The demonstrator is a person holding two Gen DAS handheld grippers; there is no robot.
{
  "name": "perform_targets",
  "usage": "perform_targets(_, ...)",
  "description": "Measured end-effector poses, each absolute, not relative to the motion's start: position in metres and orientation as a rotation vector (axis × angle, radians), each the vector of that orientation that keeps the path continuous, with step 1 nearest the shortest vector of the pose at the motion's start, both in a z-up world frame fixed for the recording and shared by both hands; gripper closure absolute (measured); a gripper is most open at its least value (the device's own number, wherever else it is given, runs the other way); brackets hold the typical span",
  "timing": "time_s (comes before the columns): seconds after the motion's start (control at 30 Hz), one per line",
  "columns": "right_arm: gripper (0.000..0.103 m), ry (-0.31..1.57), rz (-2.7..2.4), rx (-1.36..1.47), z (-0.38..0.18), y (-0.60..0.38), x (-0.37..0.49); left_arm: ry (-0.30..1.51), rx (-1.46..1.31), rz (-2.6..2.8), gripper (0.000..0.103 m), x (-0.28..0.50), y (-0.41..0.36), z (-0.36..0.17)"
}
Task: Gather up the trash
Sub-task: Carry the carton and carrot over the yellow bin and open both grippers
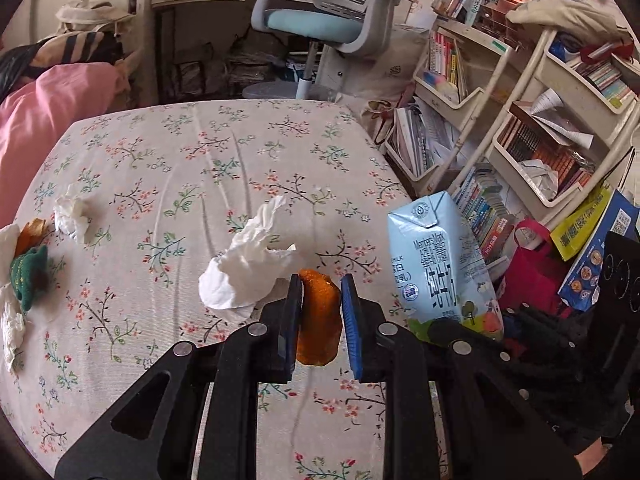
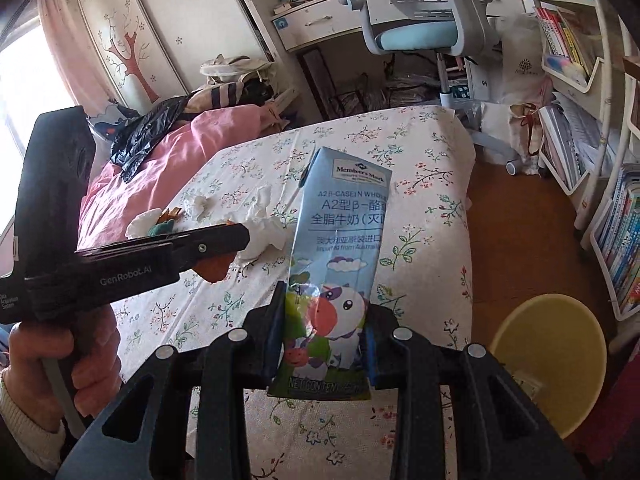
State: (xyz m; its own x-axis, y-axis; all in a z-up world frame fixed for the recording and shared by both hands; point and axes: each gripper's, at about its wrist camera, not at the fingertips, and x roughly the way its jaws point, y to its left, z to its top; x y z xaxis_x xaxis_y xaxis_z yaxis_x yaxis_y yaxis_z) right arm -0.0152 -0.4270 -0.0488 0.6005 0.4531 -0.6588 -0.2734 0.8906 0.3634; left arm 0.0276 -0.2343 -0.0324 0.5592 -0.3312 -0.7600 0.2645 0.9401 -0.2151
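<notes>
On floral bed: three tissues, two peels.

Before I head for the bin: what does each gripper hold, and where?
Left gripper clamps the orange peel across its upper part. Right gripper clamps the milk carton near its bottom end.

Tissue on bed, carton right.

Open bedspread beyond the tissue, clutter to its left

Around the crumpled tissue we see bare bed beyond it toward the desk chair; left of it another tissue wad and a green toy crowd the edge, and the milk carton blocks its right.
</notes>
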Motion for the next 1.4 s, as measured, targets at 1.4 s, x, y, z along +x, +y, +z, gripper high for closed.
perform_targets(1.4,0.070,0.758,0.261,0.330,-0.044,-0.507,-0.048,0.845,0.115,-0.457,0.084,0.003,-0.375,-0.027)
